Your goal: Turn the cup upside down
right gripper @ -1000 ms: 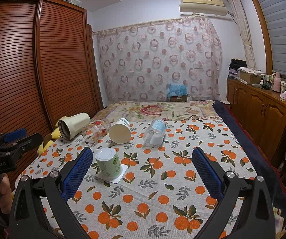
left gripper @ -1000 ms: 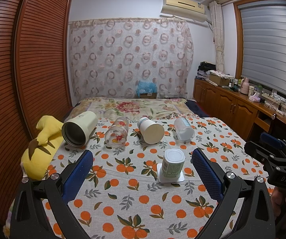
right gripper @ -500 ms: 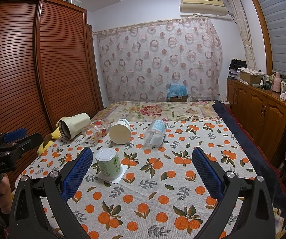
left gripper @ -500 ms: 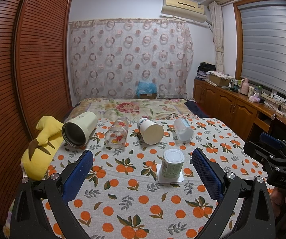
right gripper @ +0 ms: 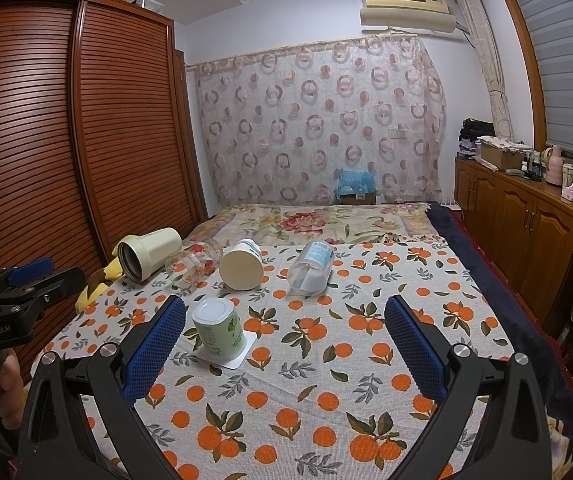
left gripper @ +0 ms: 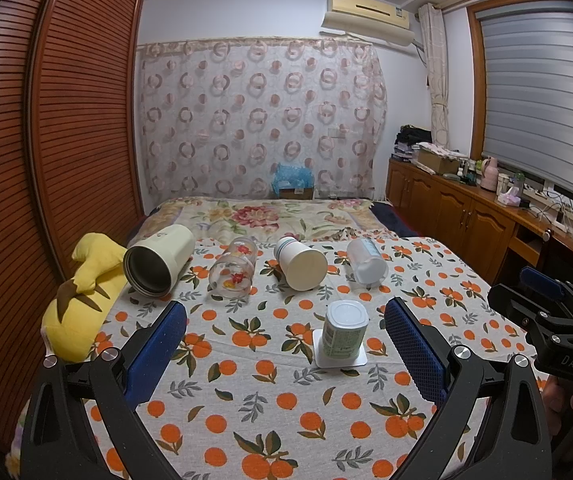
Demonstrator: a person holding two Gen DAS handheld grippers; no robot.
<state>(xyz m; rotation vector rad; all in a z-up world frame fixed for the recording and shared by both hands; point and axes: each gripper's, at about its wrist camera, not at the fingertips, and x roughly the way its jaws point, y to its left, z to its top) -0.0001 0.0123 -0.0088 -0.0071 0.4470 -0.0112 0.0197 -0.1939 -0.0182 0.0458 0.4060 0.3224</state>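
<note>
Green-labelled cup stands base-up on white coaster, mid-cloth, nearer than four containers on their sides; likely light, stiff plastic, slippery; grip mid-wall; cream tumbler and glass jar look empty; left gripper spread, holding nothing; right gripper likewise.

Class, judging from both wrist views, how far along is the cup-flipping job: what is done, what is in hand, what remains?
Done: the green-labelled cup already stands base-up on the white coaster.
In hand: nothing; the left gripper and right gripper are open and empty.
Left, judging by how they lie: the cream tumbler, printed glass, paper cup and clear cup lie on their sides on the orange-print cloth.
</note>
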